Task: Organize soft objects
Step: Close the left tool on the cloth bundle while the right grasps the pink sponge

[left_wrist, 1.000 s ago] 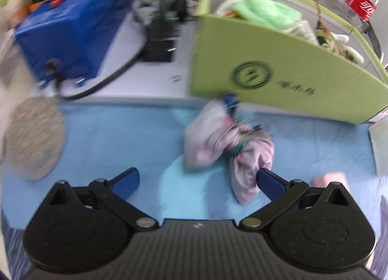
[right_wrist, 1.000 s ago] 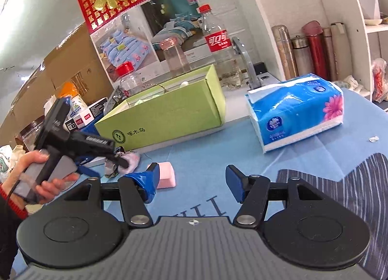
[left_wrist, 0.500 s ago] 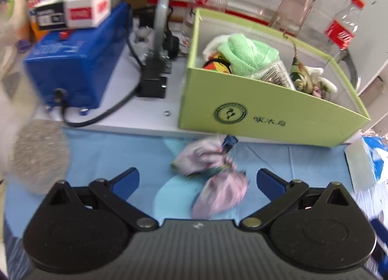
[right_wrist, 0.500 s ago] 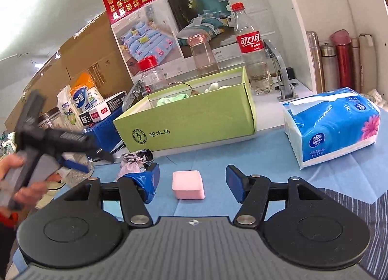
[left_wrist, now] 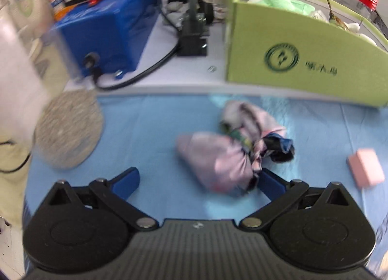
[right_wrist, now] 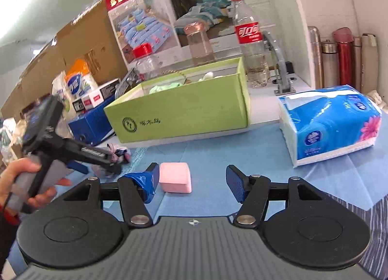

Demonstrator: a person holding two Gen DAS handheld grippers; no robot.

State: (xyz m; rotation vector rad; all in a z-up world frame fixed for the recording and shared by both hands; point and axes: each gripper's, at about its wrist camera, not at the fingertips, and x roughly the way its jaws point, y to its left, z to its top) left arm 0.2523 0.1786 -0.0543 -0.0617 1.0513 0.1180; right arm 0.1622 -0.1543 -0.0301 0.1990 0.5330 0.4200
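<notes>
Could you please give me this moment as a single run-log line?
left gripper: open, at cloth bundle | right gripper: open, near pink sponge | green box: holds soft items

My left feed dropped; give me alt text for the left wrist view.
Open left gripper hovers low over a blue cloth, its jaws flanking a crumpled pink fabric bundle. Behind stands a green box; a pink sponge lies to the right.
</notes>
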